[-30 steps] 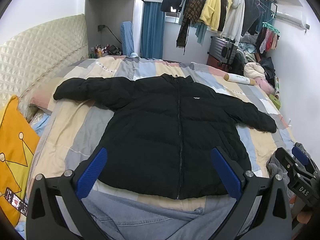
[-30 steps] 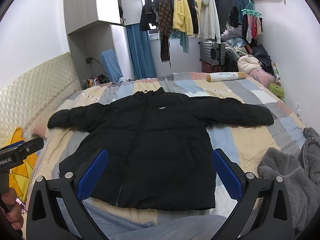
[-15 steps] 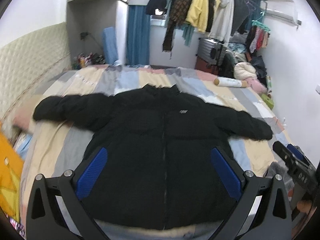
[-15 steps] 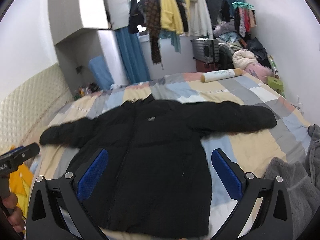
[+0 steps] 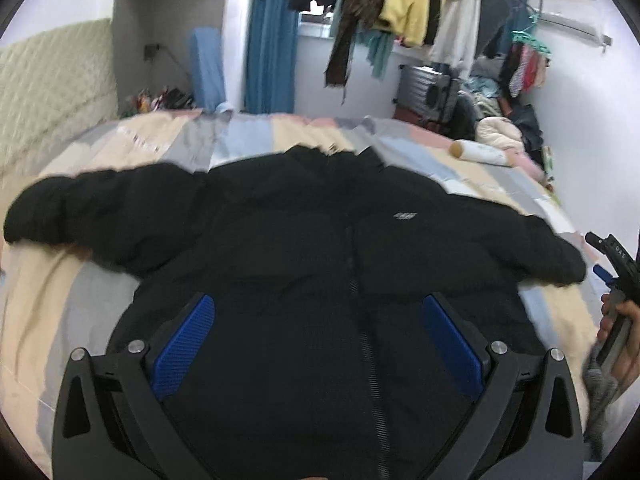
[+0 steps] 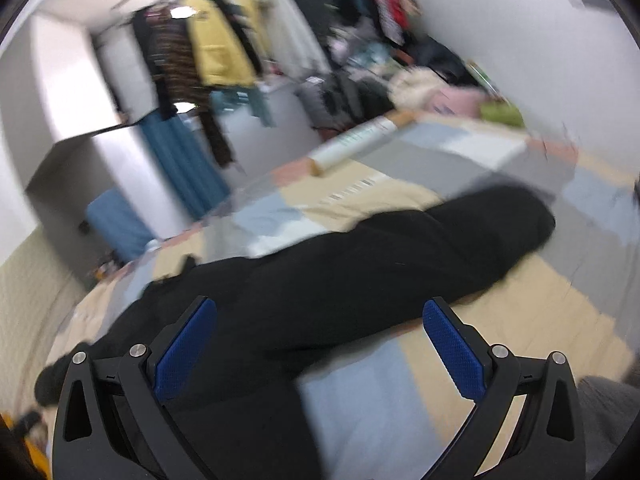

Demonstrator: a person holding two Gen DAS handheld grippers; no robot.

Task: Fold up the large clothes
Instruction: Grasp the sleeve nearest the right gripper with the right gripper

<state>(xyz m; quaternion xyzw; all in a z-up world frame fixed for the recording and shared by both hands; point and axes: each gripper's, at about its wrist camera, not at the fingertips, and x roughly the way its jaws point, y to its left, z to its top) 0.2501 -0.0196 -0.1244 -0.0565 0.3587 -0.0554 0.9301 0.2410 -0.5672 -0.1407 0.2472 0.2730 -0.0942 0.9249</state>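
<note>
A large black puffer jacket [image 5: 320, 248] lies flat, front up, on the patchwork bed, sleeves spread to both sides. My left gripper [image 5: 318, 324] is open and empty, hovering over the jacket's lower front near the zip. My right gripper [image 6: 320, 332] is open and empty, above the jacket's right side, with the right sleeve [image 6: 420, 252] stretching ahead of it. In the left wrist view the right gripper [image 5: 618, 264] shows at the far right edge, held in a hand. The right wrist view is blurred and tilted.
The patchwork bedcover [image 5: 52, 308] lies under the jacket. A white roll [image 5: 482, 154] lies at the far right of the bed. A quilted headboard [image 5: 48, 104] stands on the left. Hanging clothes [image 5: 404, 4] and a suitcase [image 5: 426, 90] stand behind. Grey fleece [image 6: 608, 412] lies at lower right.
Both grippers have moved forward and lower over the jacket. The right gripper has swung right and tilted toward the right sleeve. The jeans at the bed's near edge have dropped out of view.
</note>
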